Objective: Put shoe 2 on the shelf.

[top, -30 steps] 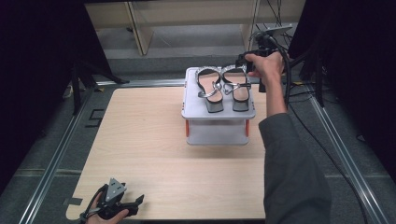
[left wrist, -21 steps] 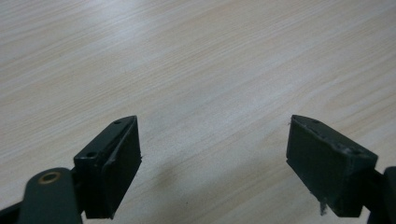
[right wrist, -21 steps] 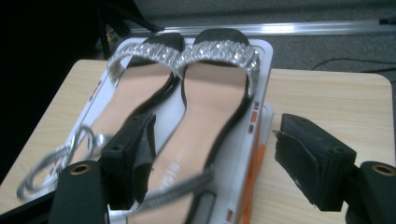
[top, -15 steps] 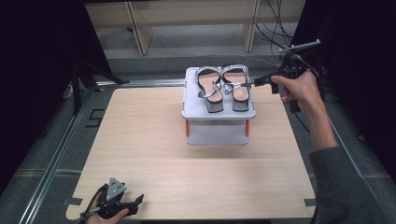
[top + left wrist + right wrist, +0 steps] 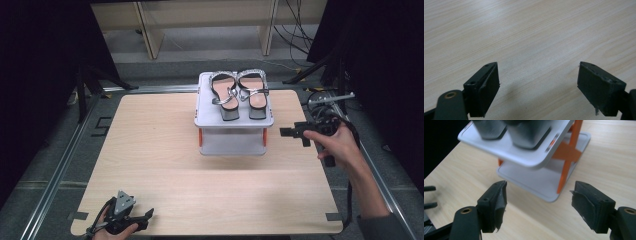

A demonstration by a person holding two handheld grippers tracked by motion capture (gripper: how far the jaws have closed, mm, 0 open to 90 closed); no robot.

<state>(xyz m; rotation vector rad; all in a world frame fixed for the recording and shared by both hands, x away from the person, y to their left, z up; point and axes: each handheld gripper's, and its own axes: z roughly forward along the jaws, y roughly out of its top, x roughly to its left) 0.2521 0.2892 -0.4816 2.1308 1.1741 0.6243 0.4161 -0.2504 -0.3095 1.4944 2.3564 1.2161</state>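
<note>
We see both tools gaping wide and empty. The right tool (image 5: 292, 133) faces the shoe rack (image 5: 233, 125); the left tool (image 5: 142, 218) rests on the table (image 5: 150, 145).

Bare wooden table (image 5: 150, 150) across left, middle and near side, two-tier white rack (image 5: 232, 120) with a pair of sandals (image 5: 239, 92) blocking far centre, narrow open strip to its right

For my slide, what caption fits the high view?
A pair of sandals sits atop a small white rack; the open right gripper hovers beside it, the left gripper at the table's near edge.
</note>
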